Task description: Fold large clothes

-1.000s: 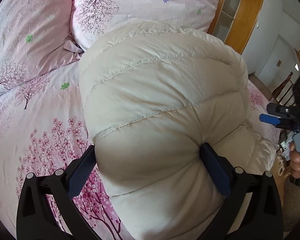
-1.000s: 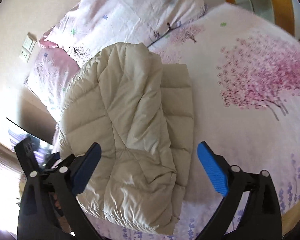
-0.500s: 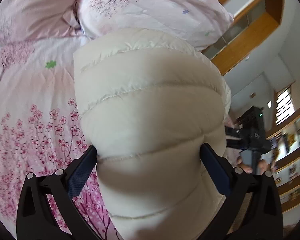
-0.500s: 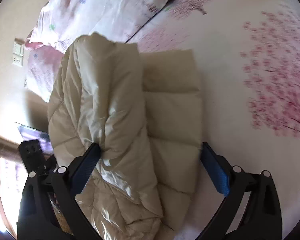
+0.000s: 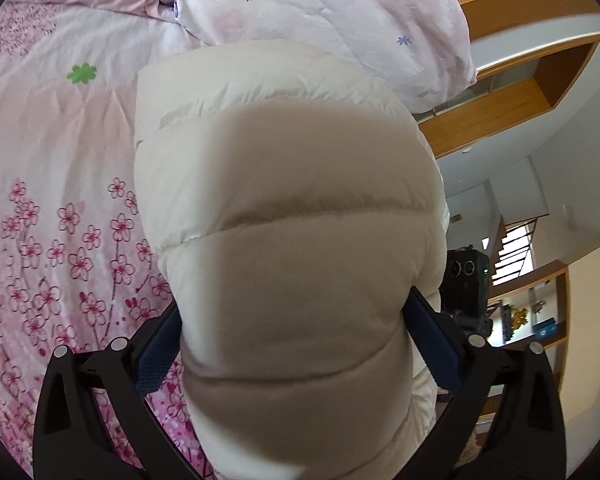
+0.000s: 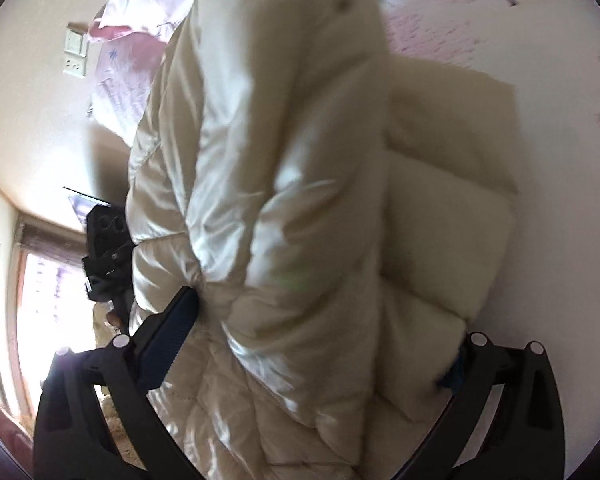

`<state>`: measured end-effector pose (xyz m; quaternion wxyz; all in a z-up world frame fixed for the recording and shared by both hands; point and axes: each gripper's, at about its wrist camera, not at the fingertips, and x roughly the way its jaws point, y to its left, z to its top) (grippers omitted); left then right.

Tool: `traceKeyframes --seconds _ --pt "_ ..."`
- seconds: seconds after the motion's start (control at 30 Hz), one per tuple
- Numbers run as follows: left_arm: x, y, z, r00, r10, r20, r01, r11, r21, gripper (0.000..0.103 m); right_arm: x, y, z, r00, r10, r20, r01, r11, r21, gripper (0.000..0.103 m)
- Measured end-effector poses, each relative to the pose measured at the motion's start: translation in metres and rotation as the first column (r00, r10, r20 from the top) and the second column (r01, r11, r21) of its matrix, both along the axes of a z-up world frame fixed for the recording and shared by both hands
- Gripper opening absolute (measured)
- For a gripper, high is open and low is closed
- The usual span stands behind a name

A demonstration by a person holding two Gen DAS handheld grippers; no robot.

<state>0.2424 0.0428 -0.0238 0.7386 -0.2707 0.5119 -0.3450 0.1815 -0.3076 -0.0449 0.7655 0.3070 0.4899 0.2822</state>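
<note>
left claw (image 5: 292, 344) is clenched on a fat roll of the cream puffer jacket (image 5: 284, 208), pads sunk into both sides of the quilted bulge, held above the floral bedspread (image 5: 60, 168). pillow (image 5: 332, 12) just behind the roll. the bulge fills most of the left wrist view, so I can't see where its far edge will land

jacket itself: part lifted and bunched between the two claws, the rest lying flat on the bed, folded panel visible in the right wrist view (image 6: 440, 216)

right claw (image 6: 320, 344) has jacket packed between the fingers, left pad pressed into a shiny crease, right pad almost buried. looks like it's gripping the fabric but the frame is blurred, so not certain how firm

risks, my read:
- slick shell + springy down: a squeezed roll can squirt out of the left pads, fold drops crooked
- both claws hold thick bunches, not edges, so layers can shear and the top layer lands offset from the flat panel
- trapped air pushes the fold open on release
- roll is near the pillow, overshoot would drape onto it
</note>
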Motion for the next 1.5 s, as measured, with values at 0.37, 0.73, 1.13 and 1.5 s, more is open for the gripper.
traceKeyframes --seconds 0.37,0.73,1.13,1.5 --pt "-0.009 0.028 0.019 0.997 0.003 0.082 0.009 0.990 -0.142 0.055 -0.004 0.043 0.022 0.996 0.056 0.071 -0.066 0.985 0.161 0.027" --pt "-0.003 0.105 0.055 0.972 0.157 0.177 -0.126 0.977 -0.172 0.050 0.039 0.119 0.069 0.977 0.137 0.163 -0.163 0.974 0.156 0.023" --pt "0.035 0.160 0.027 0.957 0.262 0.127 -0.267 0.963 0.023 0.052 0.098 0.170 0.024 0.995 0.100 0.005 -0.100 0.980 0.174 0.028" --pt "0.044 0.152 0.026 0.959 0.255 0.121 -0.273 0.945 0.178 0.062 0.068 0.187 0.027 0.997 -0.040 -0.065 0.040 0.999 -0.002 0.071"
